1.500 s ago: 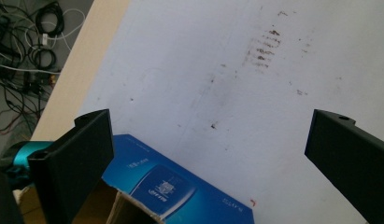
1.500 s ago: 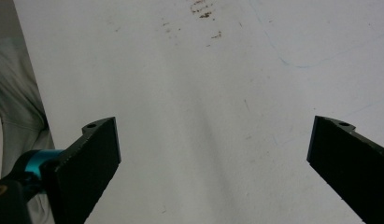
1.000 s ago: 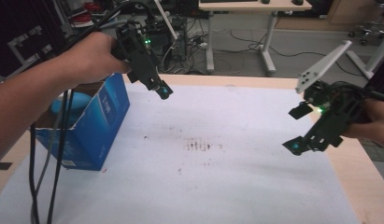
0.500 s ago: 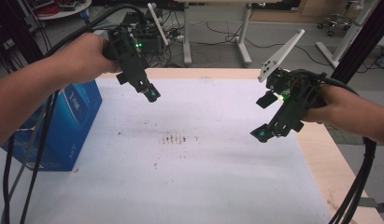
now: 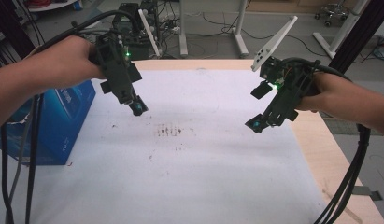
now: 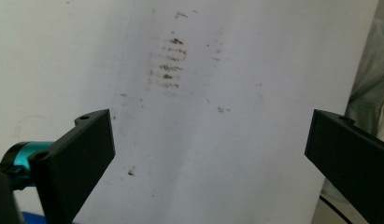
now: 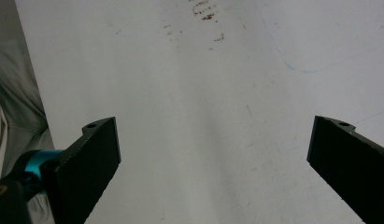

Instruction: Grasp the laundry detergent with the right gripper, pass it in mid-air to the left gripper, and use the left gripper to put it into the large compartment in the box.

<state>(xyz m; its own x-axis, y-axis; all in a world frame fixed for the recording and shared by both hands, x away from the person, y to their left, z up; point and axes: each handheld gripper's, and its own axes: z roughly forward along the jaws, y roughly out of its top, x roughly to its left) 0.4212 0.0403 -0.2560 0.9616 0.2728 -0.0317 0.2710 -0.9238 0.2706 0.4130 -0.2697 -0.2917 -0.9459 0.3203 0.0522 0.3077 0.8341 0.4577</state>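
Note:
A white sheet (image 5: 199,154) covers the table, with a patch of brown smudges (image 5: 170,130) near its middle. My left gripper (image 5: 136,106) hovers above the sheet's far left part, tilted down toward the smudges. In the left gripper view its jaws stand wide apart with nothing between them, and the smudges (image 6: 170,65) lie ahead. My right gripper (image 5: 257,123) hangs above the sheet's right side, pointing down and left. Its jaws are also wide apart and empty, with the smudges (image 7: 203,11) far ahead in the right gripper view.
A blue cardboard box (image 5: 56,123) stands at the left edge of the table. The wooden table edge (image 5: 320,140) shows along the right. Black cables (image 5: 21,158) trail from both hands. Desk legs and equipment (image 5: 189,28) stand on the floor beyond.
The view has shifted so the box sits farther left. Both grippers have drawn in a little toward the middle of the sheet; both stay open.

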